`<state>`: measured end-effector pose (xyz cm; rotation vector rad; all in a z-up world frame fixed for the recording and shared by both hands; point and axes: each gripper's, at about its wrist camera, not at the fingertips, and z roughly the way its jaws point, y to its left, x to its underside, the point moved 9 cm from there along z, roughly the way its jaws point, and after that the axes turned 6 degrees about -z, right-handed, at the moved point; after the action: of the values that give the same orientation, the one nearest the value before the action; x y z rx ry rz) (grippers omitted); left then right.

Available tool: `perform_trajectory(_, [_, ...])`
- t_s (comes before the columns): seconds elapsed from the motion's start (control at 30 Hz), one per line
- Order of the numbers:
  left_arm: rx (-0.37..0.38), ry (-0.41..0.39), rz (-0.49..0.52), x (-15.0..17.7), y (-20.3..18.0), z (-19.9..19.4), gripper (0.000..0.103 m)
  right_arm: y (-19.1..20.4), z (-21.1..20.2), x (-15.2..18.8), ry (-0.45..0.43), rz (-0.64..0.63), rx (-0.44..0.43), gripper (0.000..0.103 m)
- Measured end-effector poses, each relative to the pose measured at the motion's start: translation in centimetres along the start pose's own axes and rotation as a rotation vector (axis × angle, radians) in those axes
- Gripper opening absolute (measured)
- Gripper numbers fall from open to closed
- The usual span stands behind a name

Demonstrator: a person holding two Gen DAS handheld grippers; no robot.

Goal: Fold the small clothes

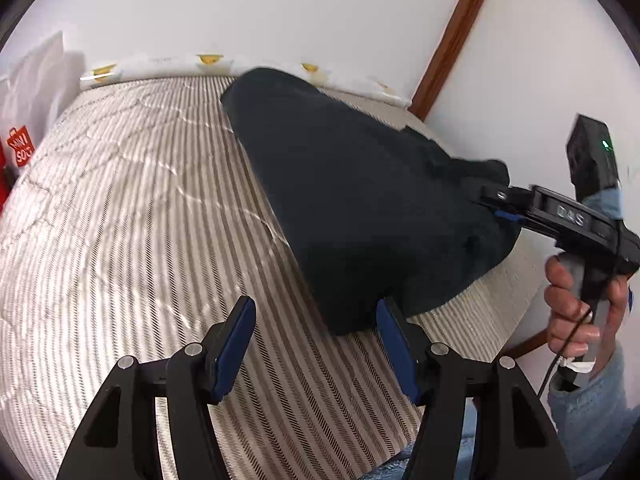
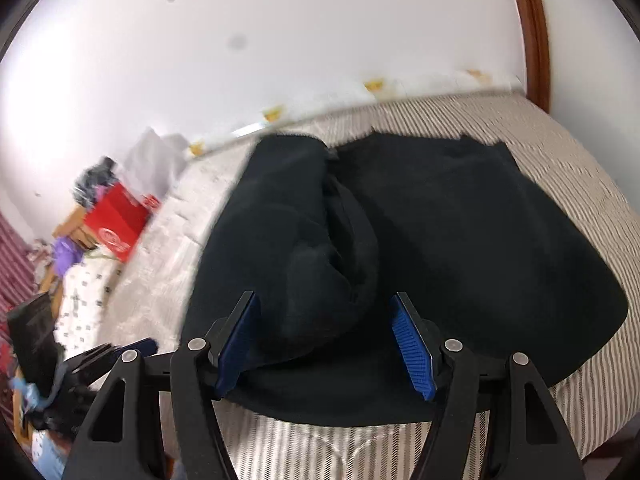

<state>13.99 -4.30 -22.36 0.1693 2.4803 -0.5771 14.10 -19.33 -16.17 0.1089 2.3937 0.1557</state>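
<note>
Both claws released: left gripper beside garment on bed, right gripper over it. Soft, limp, light; pinch hem corners.

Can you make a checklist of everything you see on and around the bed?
Surface: striped bed cover, a bit wrinkled.
Job's things: dark garment lying on the cover, one part folded over.
Clutter: red bag by the bed; red box and a blurry pile beyond the bed.
Grippers: left tool open, empty; right tool open over the garment.
Cables: thin black cable below the right hand.
Surroundings: white wall, brown wooden trim.
</note>
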Motion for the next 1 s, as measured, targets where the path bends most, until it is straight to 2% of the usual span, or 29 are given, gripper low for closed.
perform_trajectory(0.13, [0.019, 0.019, 0.001, -0.4, -0.8, 2.2, 0.061, -0.2, 2.1, 0.0, 0.014, 0.056, -0.057, 0.066])
perform_trajectory(0.2, [0.052, 0.025, -0.022, -0.6, -1.0, 2.8, 0.061, -0.1, 3.2, -0.8, 0.005, 0.093, -0.096, 0.066])
perform_trajectory(0.27, [0.054, 0.025, -0.029, -0.8, -1.3, 3.5, 0.061, -0.1, 4.8, -2.2, -0.015, 0.125, -0.116, 0.066])
perform_trajectory(0.4, [0.045, 0.021, -0.051, -1.2, -1.6, 4.6, 0.061, -0.1, 6.5, -3.6, -0.038, 0.147, -0.116, 0.063])
perform_trajectory(0.43, [0.038, 0.015, -0.049, -1.4, -1.8, 4.7, 0.061, 0.0, 7.0, -4.0, -0.037, 0.137, -0.104, 0.054])
perform_trajectory(0.47, [0.033, 0.015, -0.045, -1.5, -2.0, 4.9, 0.061, 0.3, 7.4, -4.4, -0.036, 0.113, -0.095, 0.039])
perform_trajectory(0.5, [0.03, 0.019, -0.041, -1.6, -2.3, 5.2, 0.061, 0.8, 7.7, -4.7, -0.035, 0.077, -0.087, 0.03])
perform_trajectory(0.53, [0.023, 0.018, -0.04, -1.6, -2.4, 5.2, 0.061, 1.1, 7.8, -4.9, -0.035, 0.042, -0.075, 0.011])
perform_trajectory(0.57, [0.009, 0.013, -0.039, -1.7, -2.6, 5.4, 0.061, 1.2, 7.6, -5.2, -0.046, 0.002, -0.064, 0.009])
perform_trajectory(0.7, [-0.025, 0.01, -0.025, -2.3, -3.3, 6.1, 0.062, -0.3, 3.9, -6.5, -0.173, -0.082, -0.024, 0.007])
perform_trajectory(1.0, [-0.029, 0.025, 0.06, -3.0, -7.6, 8.0, 0.064, -9.7, -2.0, -7.4, -0.262, -0.044, 0.159, 0.006])
